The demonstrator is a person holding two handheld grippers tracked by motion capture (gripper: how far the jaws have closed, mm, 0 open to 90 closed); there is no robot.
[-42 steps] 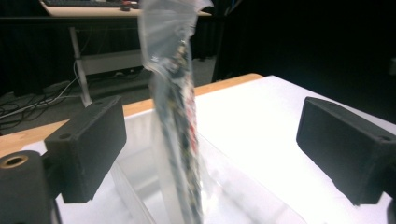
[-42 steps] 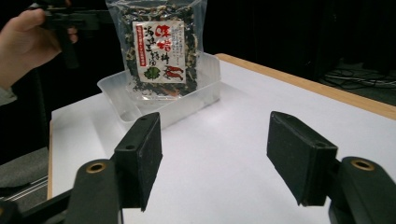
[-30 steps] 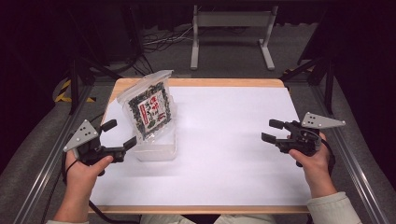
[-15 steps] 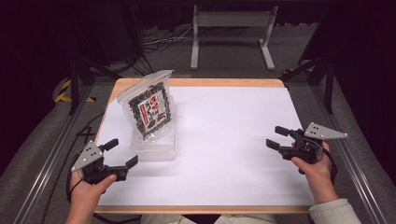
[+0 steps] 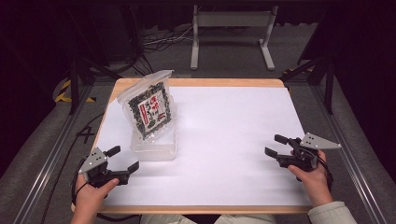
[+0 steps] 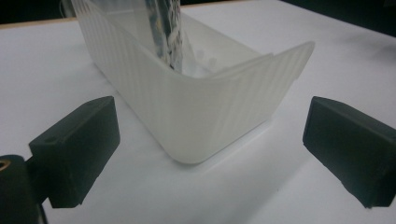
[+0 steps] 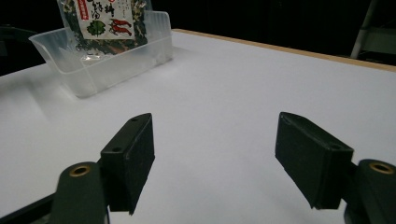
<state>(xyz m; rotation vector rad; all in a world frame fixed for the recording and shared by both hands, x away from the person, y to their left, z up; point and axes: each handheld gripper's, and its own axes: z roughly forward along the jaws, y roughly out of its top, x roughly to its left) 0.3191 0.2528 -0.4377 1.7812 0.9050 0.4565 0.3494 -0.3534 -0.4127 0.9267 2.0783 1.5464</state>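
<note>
Two grippers rest low over a white table (image 5: 224,140) with a wooden rim, seen from the high view; dark floor, cables and a grey metal stand lie beyond its far edge. A clear plastic tub (image 5: 154,147) sits on the left part of the sheet with a printed snack packet (image 5: 148,109) standing tilted in it. The left gripper (image 5: 122,159) is near the front-left corner, just beside the tub's near end, jaws apart and holding nothing. The right gripper (image 5: 274,145) is well apart from the tub, near the right edge, jaws also spread and empty. Each hand grasps its tool from behind, forearms coming in from the bottom, the left hand (image 5: 91,193) low at the table's front edge

In the left gripper view, the tub's (image 6: 205,121) rounded corner rises close ahead, between the two parted jaws but beyond their tips, not touching; the packet's (image 6: 163,28) lower part shows through the ribbed wall, blurred

In the right gripper view, the jaws stand wide over bare white sheet (image 7: 243,93). The tub (image 7: 107,58) with the packet (image 7: 105,21) stands far off at upper left; dark room behind
</note>
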